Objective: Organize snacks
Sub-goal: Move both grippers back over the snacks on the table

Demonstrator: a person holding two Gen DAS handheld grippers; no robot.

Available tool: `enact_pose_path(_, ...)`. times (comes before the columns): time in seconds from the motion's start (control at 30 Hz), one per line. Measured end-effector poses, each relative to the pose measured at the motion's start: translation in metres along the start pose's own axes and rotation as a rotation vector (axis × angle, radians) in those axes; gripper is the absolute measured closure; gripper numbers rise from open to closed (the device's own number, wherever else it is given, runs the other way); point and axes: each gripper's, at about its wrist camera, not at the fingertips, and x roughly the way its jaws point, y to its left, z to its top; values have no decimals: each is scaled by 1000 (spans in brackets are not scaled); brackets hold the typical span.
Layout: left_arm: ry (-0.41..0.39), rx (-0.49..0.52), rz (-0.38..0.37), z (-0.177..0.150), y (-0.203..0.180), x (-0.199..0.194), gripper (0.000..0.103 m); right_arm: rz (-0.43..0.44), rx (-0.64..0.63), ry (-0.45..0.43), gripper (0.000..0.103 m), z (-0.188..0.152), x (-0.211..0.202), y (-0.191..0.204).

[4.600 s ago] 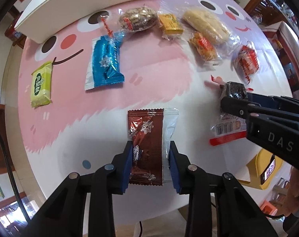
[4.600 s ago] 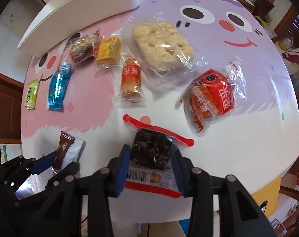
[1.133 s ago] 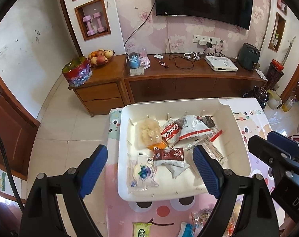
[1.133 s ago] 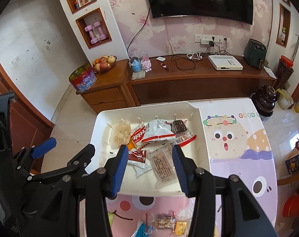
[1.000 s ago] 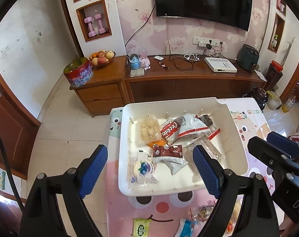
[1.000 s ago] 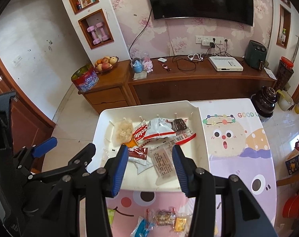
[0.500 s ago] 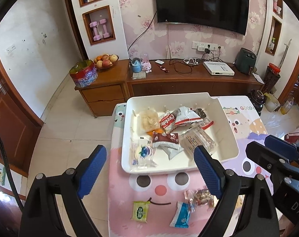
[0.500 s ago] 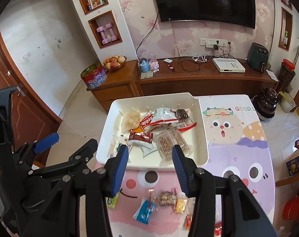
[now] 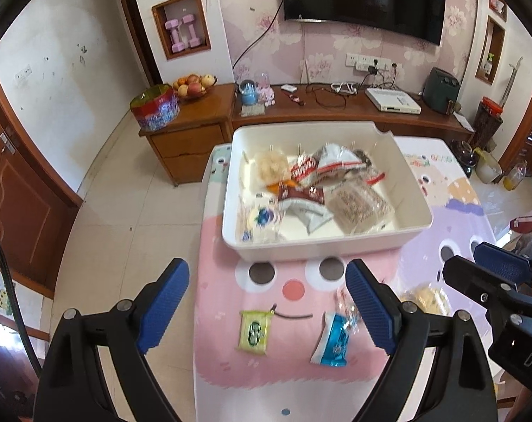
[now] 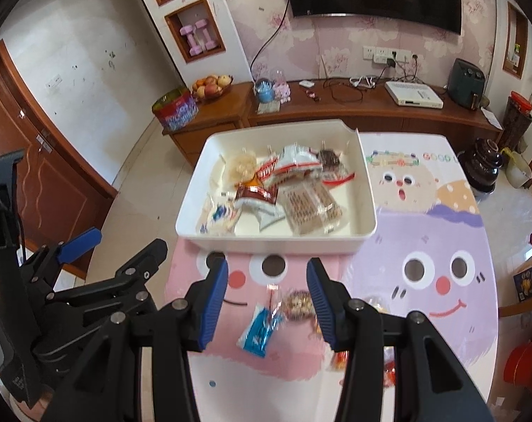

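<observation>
A white bin (image 9: 417, 227) (image 10: 366, 207) at the table's far end holds several wrapped snacks, among them a brown packet (image 9: 301, 193) (image 10: 257, 194) and a dark cake in a red-edged wrapper (image 10: 331, 161). On the mat lie a green packet (image 9: 253, 328), a blue packet (image 9: 333, 339) (image 10: 260, 328) and a nut bar (image 10: 297, 302). My left gripper (image 9: 266, 307) is wide open and empty, high above the table. My right gripper (image 10: 267, 299) is open and empty, also raised; it shows at the right of the left wrist view (image 9: 494, 281).
The cartoon-print mat (image 9: 230, 369) (image 10: 424, 316) covers the table. More snacks (image 9: 424, 297) (image 10: 340, 355) lie to the right, partly hidden by fingers. Beyond the table stand a wooden TV cabinet (image 9: 336, 112) and a tiled floor (image 9: 125, 211).
Both grippers held a snack on the table, then released them into the bin. Over the last second both have pulled back from the bin, bringing more of the mat into view.
</observation>
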Motion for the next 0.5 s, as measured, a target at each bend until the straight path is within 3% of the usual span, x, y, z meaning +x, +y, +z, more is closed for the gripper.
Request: enact_pose_path(0.5,150,-16,24,-53,24,48,13,-12,-15,169,56,-52,53,6)
